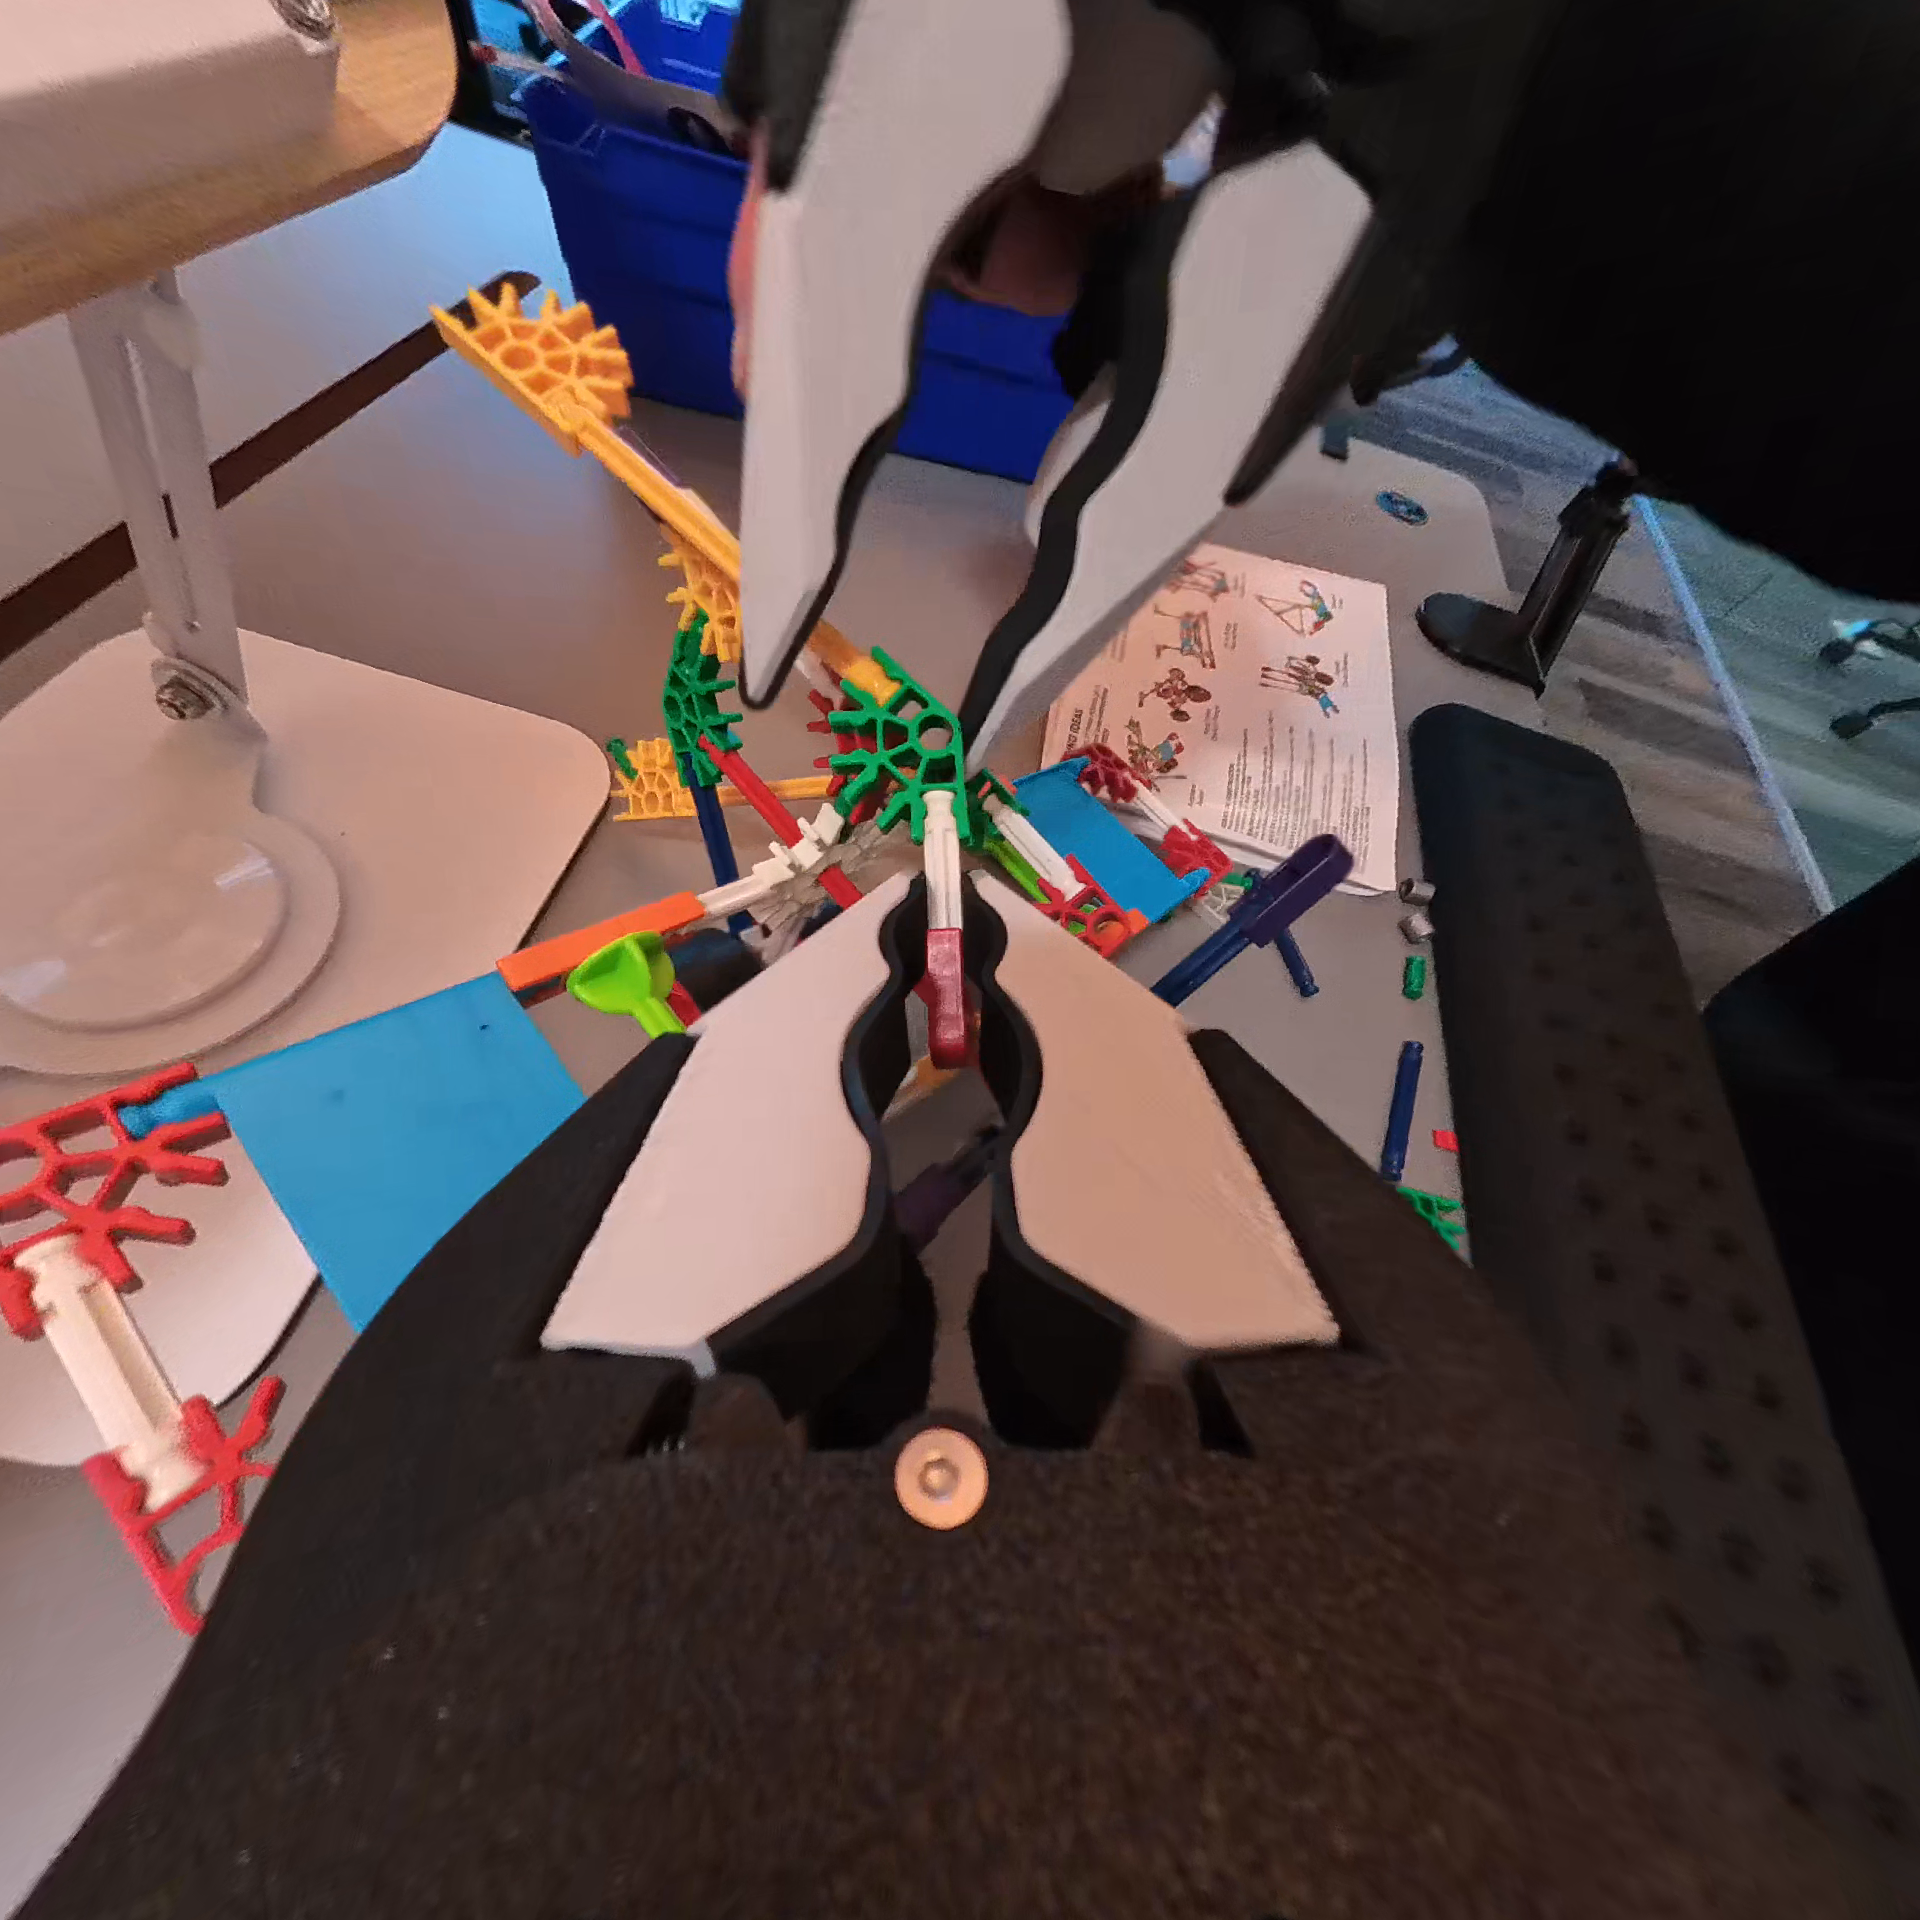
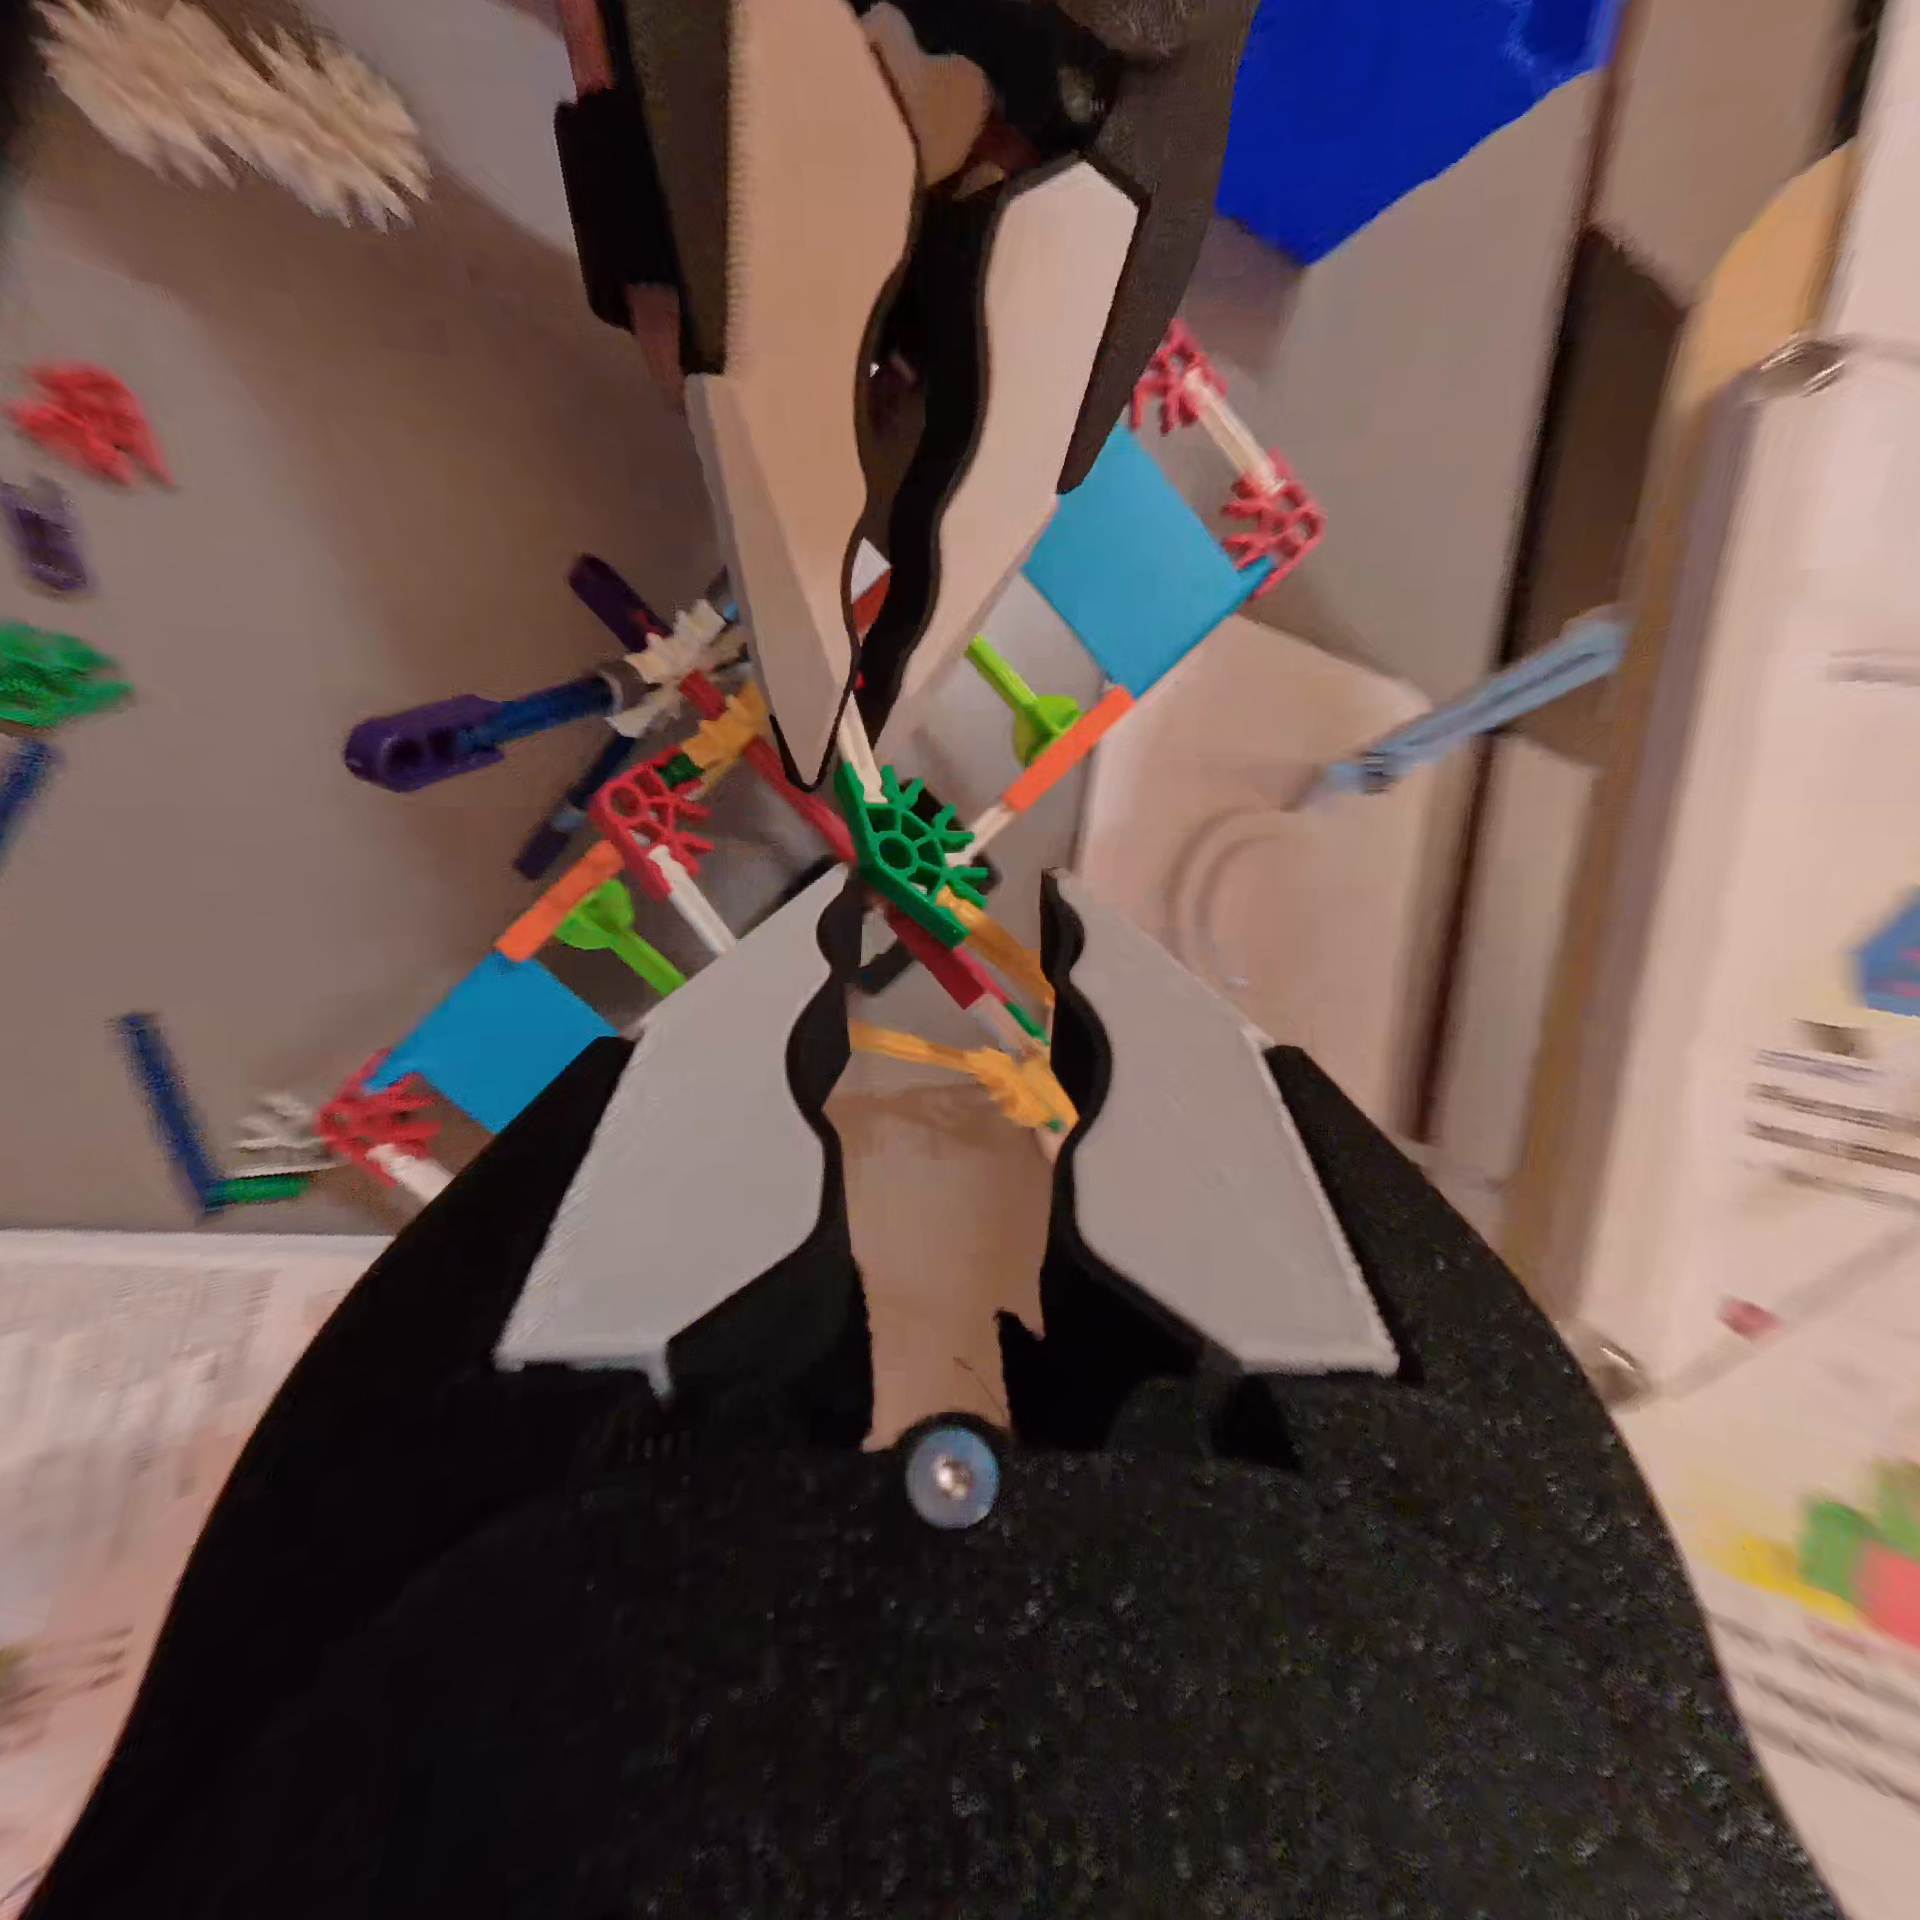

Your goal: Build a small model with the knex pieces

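A colourful rod-and-connector toy model (image 1: 790, 831) lies on the grey table (image 1: 436, 520). At its top is a green connector (image 1: 904, 743) with a white rod (image 1: 941, 852) plugged into it, ending in a dark red clip (image 1: 948, 997). My left gripper (image 1: 943, 896) is shut on that rod and clip. It enters the right wrist view (image 2: 836, 753) from above. My right gripper (image 2: 948, 883) is open, its fingertips on either side of the green connector (image 2: 906, 847). In the left wrist view it reaches down from above (image 1: 868, 712) around the connector.
A blue bin (image 1: 644, 239) stands behind the model. A white stand base (image 1: 343, 790) is at the left, a printed sheet (image 1: 1268, 707) at the right. A black perforated pad (image 1: 1579, 1039) lies along the right edge. Loose rods and connectors (image 1: 1403, 1101) are scattered about. My two grippers' fingertips are within a few centimetres of each other.
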`<state>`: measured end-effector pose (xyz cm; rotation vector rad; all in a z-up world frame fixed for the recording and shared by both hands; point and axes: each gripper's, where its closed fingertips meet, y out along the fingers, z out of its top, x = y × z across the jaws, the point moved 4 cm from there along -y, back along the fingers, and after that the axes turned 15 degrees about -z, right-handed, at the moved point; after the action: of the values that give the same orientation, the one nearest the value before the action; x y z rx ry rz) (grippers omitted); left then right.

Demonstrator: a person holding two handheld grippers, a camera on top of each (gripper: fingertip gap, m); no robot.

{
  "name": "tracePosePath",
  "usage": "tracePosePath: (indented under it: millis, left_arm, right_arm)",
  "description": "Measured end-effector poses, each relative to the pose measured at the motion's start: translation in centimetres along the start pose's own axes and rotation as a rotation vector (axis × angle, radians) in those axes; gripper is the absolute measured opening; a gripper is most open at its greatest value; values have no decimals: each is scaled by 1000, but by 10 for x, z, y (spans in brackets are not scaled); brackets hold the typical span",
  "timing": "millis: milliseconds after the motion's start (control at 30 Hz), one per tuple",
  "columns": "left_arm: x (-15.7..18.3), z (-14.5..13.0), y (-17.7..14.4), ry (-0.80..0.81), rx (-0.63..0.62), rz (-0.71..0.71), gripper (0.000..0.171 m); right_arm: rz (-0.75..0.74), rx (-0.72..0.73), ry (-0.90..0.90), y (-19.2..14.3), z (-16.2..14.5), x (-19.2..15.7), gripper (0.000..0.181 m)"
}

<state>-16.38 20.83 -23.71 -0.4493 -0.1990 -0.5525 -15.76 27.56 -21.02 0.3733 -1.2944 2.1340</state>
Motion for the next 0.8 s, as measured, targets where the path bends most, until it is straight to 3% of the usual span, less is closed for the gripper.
tracePosePath:
  millis: [200, 333, 633, 800]
  left_arm:
    - [5, -2, 6, 96, -89, 44, 4]
    - [5, -2, 8, 153, -141, 96, 4]
    - [11, -3, 12, 295, -227, 162, 4]
    - [6, -2, 8, 242, -201, 178, 4]
  right_arm:
    - [481, 6, 302, -7, 19, 5, 29]
    - [566, -128, 298, 1, 6, 0, 30]
    - [569, -150, 270, 5, -4, -10, 25]
    - [350, -56, 177, 3, 0, -8, 24]
